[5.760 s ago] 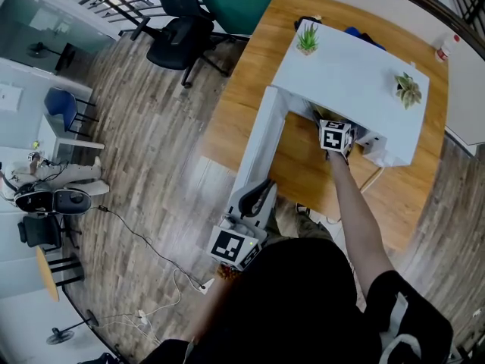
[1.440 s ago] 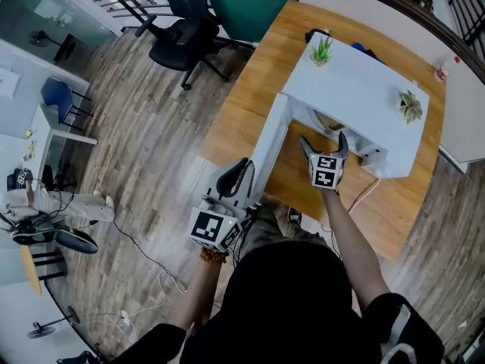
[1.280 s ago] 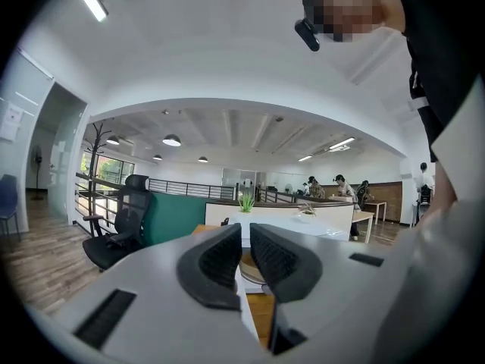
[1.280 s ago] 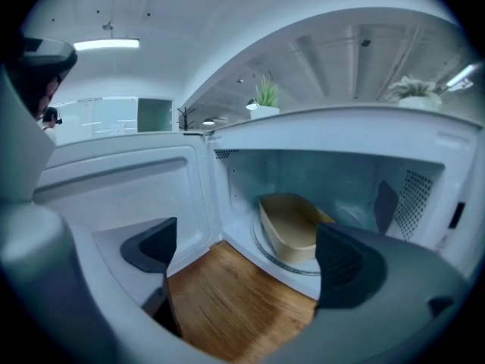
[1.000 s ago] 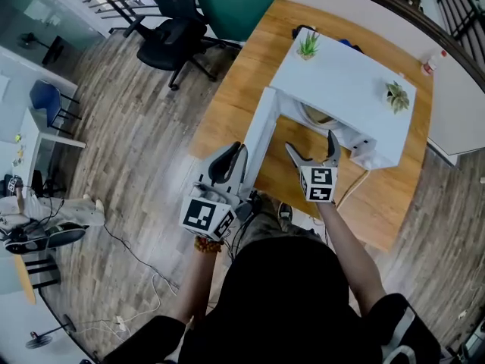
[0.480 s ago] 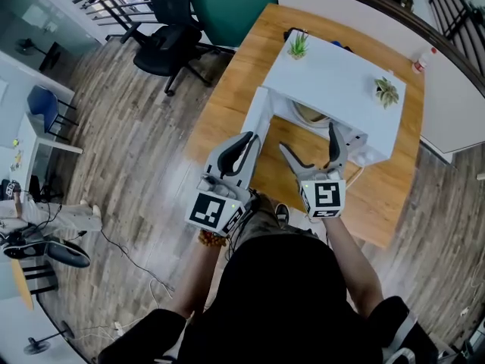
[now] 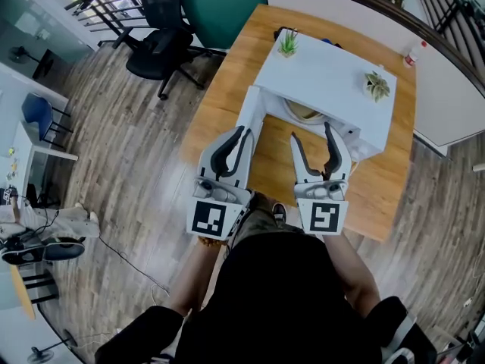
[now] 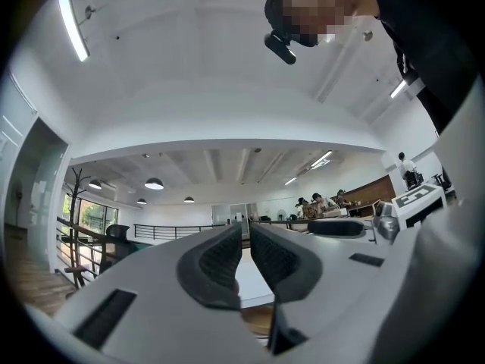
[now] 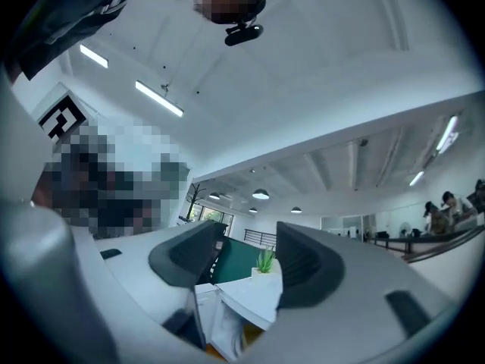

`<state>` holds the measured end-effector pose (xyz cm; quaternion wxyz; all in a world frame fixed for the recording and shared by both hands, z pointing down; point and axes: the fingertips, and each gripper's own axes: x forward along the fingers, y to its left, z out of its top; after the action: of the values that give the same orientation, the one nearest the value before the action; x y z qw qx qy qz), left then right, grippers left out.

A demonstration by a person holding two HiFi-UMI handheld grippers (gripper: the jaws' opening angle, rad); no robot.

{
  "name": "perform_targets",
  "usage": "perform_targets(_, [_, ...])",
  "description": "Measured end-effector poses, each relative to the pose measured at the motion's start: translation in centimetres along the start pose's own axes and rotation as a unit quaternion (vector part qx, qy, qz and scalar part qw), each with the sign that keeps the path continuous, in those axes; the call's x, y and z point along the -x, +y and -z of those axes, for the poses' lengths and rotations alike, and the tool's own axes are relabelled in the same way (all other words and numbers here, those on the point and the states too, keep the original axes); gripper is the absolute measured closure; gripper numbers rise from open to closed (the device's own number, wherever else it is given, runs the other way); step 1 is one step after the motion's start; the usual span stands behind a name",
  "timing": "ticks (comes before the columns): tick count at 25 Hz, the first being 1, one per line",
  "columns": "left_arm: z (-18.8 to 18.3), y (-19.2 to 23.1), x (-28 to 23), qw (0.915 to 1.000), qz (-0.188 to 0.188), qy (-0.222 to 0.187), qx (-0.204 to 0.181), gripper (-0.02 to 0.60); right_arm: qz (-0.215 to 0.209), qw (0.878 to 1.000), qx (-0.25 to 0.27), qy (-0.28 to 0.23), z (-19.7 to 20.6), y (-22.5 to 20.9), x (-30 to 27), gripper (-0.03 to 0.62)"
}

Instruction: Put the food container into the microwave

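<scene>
White microwave (image 7: 326, 78) — container (image 7: 303, 113) half-hidden inside | left gripper (image 7: 244, 132) pressed together | right gripper (image 7: 311, 131) spread, just closing, empty

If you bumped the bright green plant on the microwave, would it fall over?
Probably. The potted plant looks small and light, so a nudge would likely slide or tip it. It stands near the microwave's edge, so it might drop off.

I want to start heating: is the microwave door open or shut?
Open: the door stands swung out from the microwave, and a round beige item shows inside.
</scene>
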<state>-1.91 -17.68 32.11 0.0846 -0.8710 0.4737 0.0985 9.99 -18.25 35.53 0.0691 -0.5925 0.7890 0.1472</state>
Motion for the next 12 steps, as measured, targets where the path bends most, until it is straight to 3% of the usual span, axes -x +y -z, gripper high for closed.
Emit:
perform_targets(7, [-0.5,0.3,0.6,0.9996,-0.019,-0.016,-0.011,0.531,0.036,0.999,0.017,-0.018,-1.1,-1.1,1.5,0.499])
perform_targets(12, [0.9,-0.5,0.7,0.9998,-0.018,-0.002,-0.013,0.531,0.045,0.999,0.015,-0.005,-0.4,-1.4,1.9,0.582])
